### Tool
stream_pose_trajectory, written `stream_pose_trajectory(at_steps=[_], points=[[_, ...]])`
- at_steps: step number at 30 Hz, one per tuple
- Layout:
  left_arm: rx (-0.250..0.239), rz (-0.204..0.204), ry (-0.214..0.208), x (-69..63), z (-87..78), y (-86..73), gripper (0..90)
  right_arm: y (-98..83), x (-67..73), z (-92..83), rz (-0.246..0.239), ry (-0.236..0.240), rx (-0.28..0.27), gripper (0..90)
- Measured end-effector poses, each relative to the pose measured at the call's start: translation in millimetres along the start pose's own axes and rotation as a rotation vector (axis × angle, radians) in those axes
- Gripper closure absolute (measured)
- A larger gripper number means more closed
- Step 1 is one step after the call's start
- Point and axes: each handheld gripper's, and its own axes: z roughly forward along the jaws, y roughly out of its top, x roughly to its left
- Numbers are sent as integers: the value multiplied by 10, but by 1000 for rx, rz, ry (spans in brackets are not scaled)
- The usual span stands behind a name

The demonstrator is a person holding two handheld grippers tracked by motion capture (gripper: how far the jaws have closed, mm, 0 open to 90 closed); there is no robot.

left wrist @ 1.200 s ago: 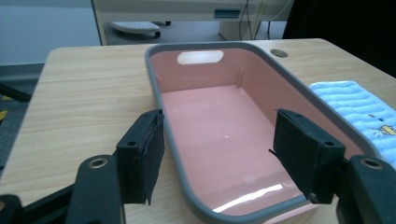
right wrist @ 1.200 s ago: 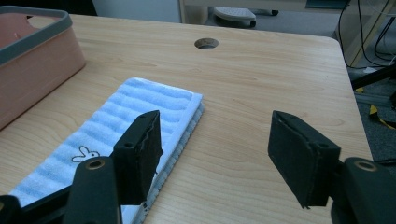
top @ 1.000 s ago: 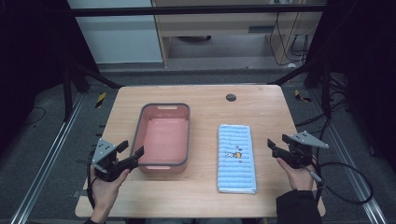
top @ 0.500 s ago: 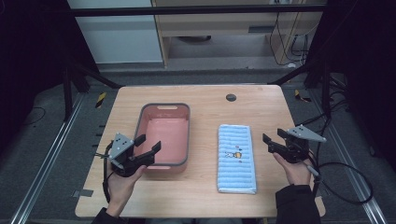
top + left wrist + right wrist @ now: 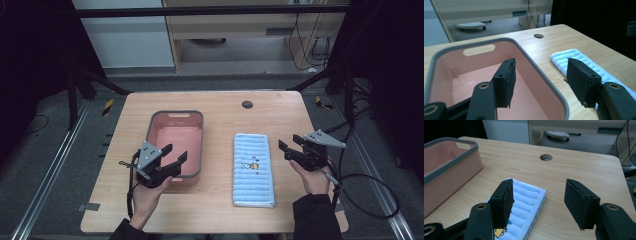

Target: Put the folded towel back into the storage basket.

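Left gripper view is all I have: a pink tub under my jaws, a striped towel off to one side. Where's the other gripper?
Observer: The right gripper is held just off the towel's right edge, clear of the cloth. Its jaws have just been closing a little, but they are open with nothing between them.
Operator: Is the whole towel flat?
Observer: Yes, folded into one long flat strip, with a small cartoon print near its middle.
Operator: How does it sit against the tub?
Observer: From above, the tub and towel lie side by side, long sides parallel, with a strip of bare table between them.
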Motion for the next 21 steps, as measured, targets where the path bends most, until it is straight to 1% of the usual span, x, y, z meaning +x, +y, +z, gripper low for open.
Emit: stream_pose_trajectory(at_steps=[2,3,4,5,10,12,15,16,17,21], points=[[0,6,-10,-56,42,5,415,7,6,14,-7,5,2,412],[4,15,-16,-81,61,6,418,11,8,22,-9,7,3,413],[6,20,-28,-135,103,7,422,18,5,34,-7,6,8,419],[6,20,-28,-135,103,7,427,18,5,34,-7,6,8,419],[14,29,-43,-254,199,-9,440,33,-4,57,-8,3,11,431],[19,39,-44,-301,239,-13,443,36,-12,70,-6,9,12,437],[24,49,-57,-383,297,-19,448,33,-22,96,-2,12,13,450],[29,55,-66,-439,338,-30,450,32,-18,115,-9,14,20,453],[29,55,-66,-439,338,-30,450,32,-18,115,-9,14,20,453],[49,75,-82,-548,426,-71,456,14,-18,169,-12,20,33,449]])
